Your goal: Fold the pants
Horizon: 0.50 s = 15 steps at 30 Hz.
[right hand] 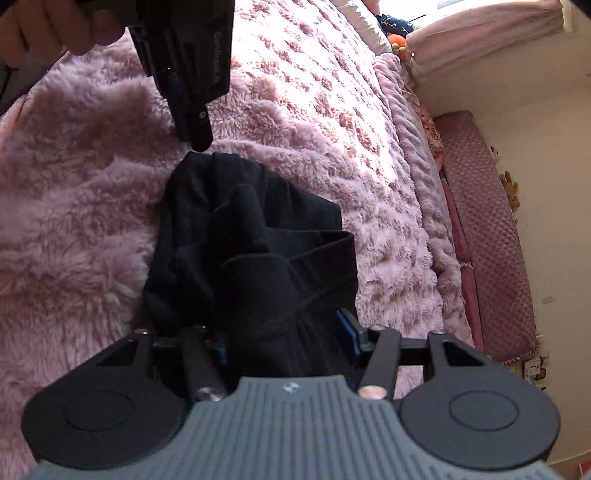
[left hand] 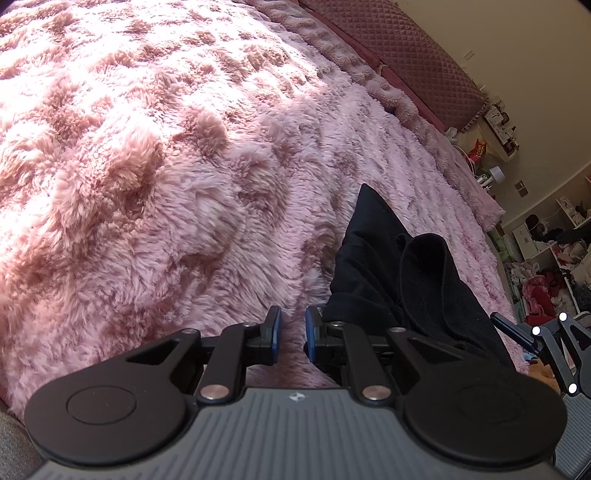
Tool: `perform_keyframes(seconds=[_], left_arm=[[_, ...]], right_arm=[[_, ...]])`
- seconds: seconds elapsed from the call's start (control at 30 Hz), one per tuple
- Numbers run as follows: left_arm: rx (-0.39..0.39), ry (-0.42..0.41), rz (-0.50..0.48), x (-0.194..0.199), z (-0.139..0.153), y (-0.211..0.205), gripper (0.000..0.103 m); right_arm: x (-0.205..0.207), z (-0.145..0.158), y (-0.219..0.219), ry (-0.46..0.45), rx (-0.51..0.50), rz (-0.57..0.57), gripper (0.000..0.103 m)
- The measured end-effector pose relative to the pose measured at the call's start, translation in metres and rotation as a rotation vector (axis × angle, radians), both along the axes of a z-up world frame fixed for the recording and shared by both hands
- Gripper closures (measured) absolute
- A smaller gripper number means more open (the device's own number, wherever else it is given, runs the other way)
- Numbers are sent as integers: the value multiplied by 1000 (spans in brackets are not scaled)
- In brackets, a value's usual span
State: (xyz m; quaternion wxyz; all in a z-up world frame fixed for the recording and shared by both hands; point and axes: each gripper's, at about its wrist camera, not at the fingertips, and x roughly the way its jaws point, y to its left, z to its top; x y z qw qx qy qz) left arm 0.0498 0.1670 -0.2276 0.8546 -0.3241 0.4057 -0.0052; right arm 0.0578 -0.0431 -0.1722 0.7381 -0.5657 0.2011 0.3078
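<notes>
The black pants [right hand: 251, 236] lie bunched in a rough fold on the pink fluffy blanket [right hand: 92, 206]. In the left wrist view the pants [left hand: 399, 273] lie just right of my left gripper [left hand: 293, 330], which is open with a narrow gap, empty, over bare blanket. My right gripper [right hand: 288, 336] is open wide with the near end of the pants between its fingers. The left gripper shows in the right wrist view [right hand: 192, 136] just beyond the far end of the pants. The right gripper shows in the left wrist view at the right edge [left hand: 532, 339].
The blanket [left hand: 166, 166] covers the whole bed. A quilted maroon headboard [left hand: 413, 55] and bed edge run along the right. Cluttered shelves [left hand: 546, 258] stand beyond the bed. A pillow and pink curtain [right hand: 480, 26] lie at the far end.
</notes>
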Motion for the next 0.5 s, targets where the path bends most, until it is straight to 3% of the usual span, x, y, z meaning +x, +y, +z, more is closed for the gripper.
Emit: perform_keyframes(seconds=[0.13,0.17,0.23,0.27,0.33,0.5], left_arm=[[1,0,-3,0,0,0,89],[-1,0,-2,0,0,0,89],[-7,2,2,0,0,2,89],[-14,4,7,0,-1,3,89],[-26,6,11,-1,-2,5,89],[-39,5,12,0,-2,6,89]], right_arm=[[11,-13,6,13,-65,-22,57],[10,-18,7,11,-78,6,62],[11,-19,11,23,-62,9,90],[16,-14,11,46,-27,-29,96],[31,7,5,126,114,-122,97],[69,52,-27,216,431,-374,98]])
